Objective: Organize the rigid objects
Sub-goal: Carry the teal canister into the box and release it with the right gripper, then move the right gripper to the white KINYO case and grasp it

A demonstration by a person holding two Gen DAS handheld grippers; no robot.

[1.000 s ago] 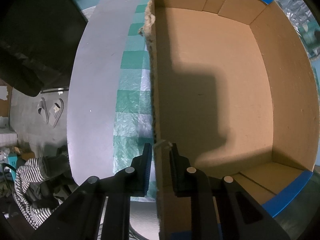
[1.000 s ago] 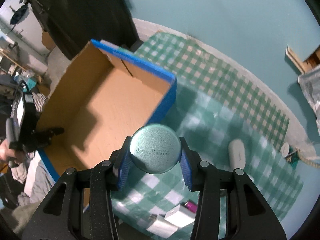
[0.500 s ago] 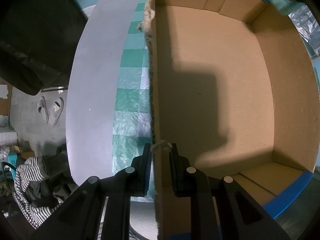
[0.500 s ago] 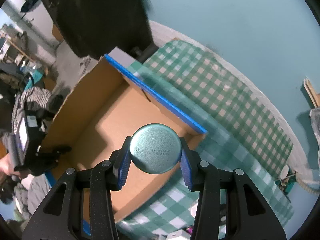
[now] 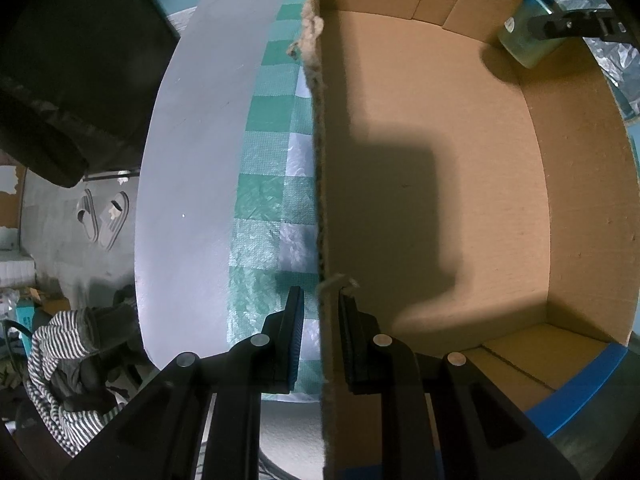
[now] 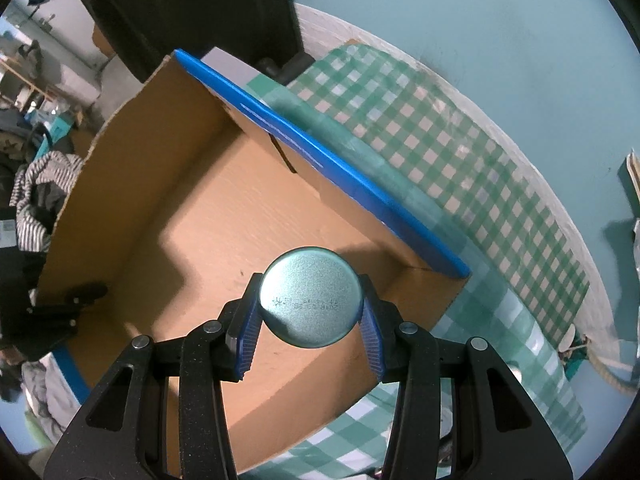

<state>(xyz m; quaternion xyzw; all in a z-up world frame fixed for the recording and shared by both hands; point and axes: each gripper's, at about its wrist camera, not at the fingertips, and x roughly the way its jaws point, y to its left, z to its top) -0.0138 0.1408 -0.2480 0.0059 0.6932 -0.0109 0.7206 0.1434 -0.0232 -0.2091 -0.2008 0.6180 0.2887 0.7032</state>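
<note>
Left gripper (image 5: 320, 336) points straight down, its two black fingers closed tight on the ragged top edge of the cardboard box's (image 5: 440, 168) side wall, one finger outside the box, the other inside. Beyond the outer finger lies a strip of green checked cloth (image 5: 272, 200), then a pale grey table edge (image 5: 188, 168); a pair of slippers (image 5: 102, 218) sits on the floor farther out on that side, and striped fabric (image 5: 52, 356) is bunched low on the same side. Beyond the inner finger the box floor is bare brown card with a blocky shadow across it. Right gripper (image 6: 311, 332) also points down, above the open box (image 6: 224, 216), near the corner under the blue-taped rim (image 6: 320, 168). Its blue ribbed pads (image 6: 248, 336) are partly closed on a round metal can (image 6: 310, 297), one pad on each side; only the can's flat silvery end with faint stamped print faces the lens. From the left wrist view the same can (image 5: 524, 40) shows at the far corner of the box, above the floor, held by the black right gripper (image 5: 520, 30). Past the box from the right claw, the green checked cloth (image 6: 460, 152) runs on toward a teal wall (image 6: 480, 20).
</note>
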